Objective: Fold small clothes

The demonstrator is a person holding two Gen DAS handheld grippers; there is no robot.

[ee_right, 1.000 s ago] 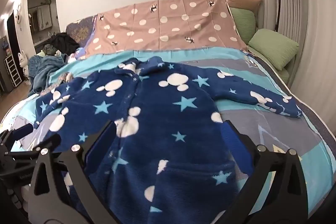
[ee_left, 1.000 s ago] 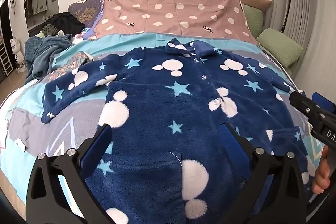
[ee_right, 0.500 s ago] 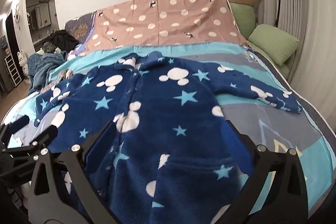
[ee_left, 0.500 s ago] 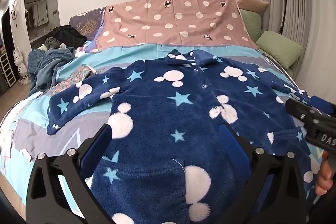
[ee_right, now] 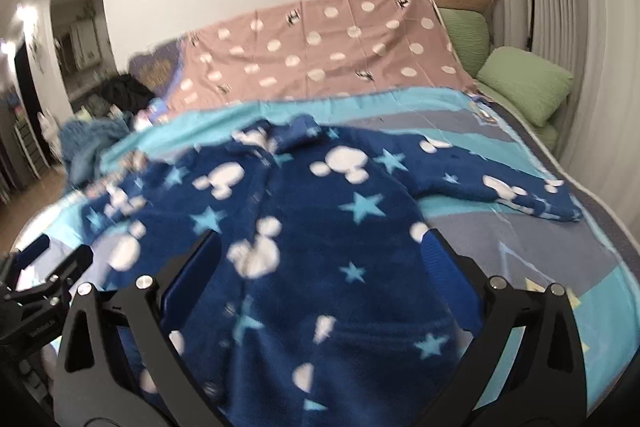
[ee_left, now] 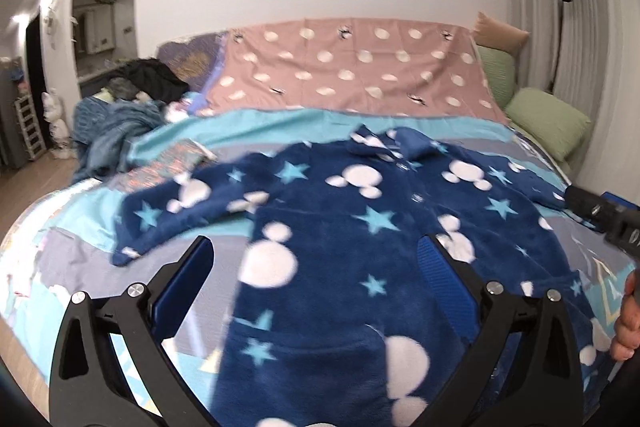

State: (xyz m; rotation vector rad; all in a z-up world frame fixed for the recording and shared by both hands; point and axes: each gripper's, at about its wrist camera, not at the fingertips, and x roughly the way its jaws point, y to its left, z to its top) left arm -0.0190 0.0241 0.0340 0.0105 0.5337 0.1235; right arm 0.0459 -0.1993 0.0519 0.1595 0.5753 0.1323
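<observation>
We have the fleece jacket [ee_left: 360, 247] spread flat, front up, on the bed [ee_left: 72, 247], sleeves out to both sides; our left gripper [ee_left: 316, 279] and right gripper [ee_right: 320, 271] hang over its lower half, jaws apart and empty; thick pile could bunch, so a shallow pinch may lift one layer only and skew the fold.

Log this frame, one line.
stage: pre-grasp | left gripper: open | right gripper: open | jacket: flat, unfolded on bed
</observation>
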